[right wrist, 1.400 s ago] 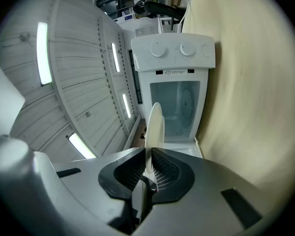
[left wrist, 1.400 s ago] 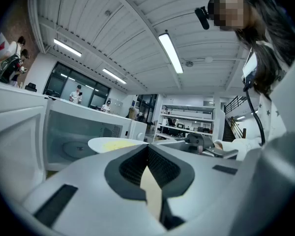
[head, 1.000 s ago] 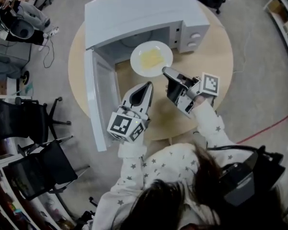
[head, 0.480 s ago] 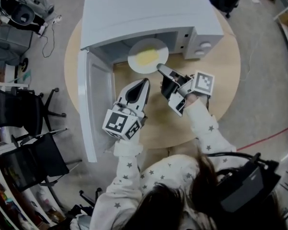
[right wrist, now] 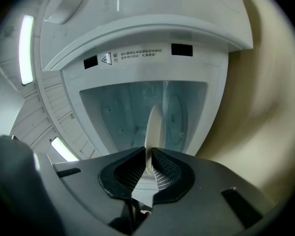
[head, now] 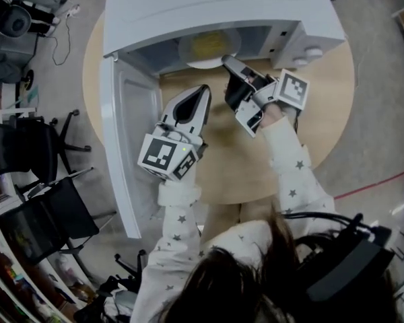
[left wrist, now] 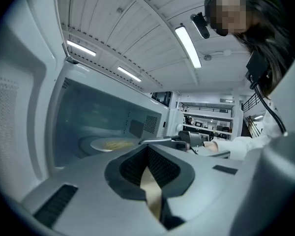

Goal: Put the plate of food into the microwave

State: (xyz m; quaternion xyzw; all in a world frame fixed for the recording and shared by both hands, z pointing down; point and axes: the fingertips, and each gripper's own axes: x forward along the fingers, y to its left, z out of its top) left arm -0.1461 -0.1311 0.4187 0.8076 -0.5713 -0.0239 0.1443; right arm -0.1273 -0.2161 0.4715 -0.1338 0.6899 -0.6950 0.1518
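A white plate [head: 209, 46] with yellow food lies level, mostly inside the open white microwave [head: 209, 5]. My right gripper [head: 224, 60] is shut on the plate's near rim at the mouth of the cavity. In the right gripper view the plate [right wrist: 154, 127] shows edge-on, pinched between the dark pads [right wrist: 164, 173], with the cavity behind it. My left gripper [head: 200, 90] hovers over the table just left of the right one, tips together, holding nothing. In the left gripper view the plate [left wrist: 110, 144] sits inside the cavity ahead of the left gripper [left wrist: 148, 147].
The microwave door [head: 131, 147] hangs wide open to the left, alongside my left gripper. The round wooden table [head: 310, 113] carries the microwave. Black chairs [head: 34, 214] stand on the floor at the left.
The right gripper has carried the plate forward from in front of the opening into the microwave cavity. The left gripper has stayed beside it, still shut.
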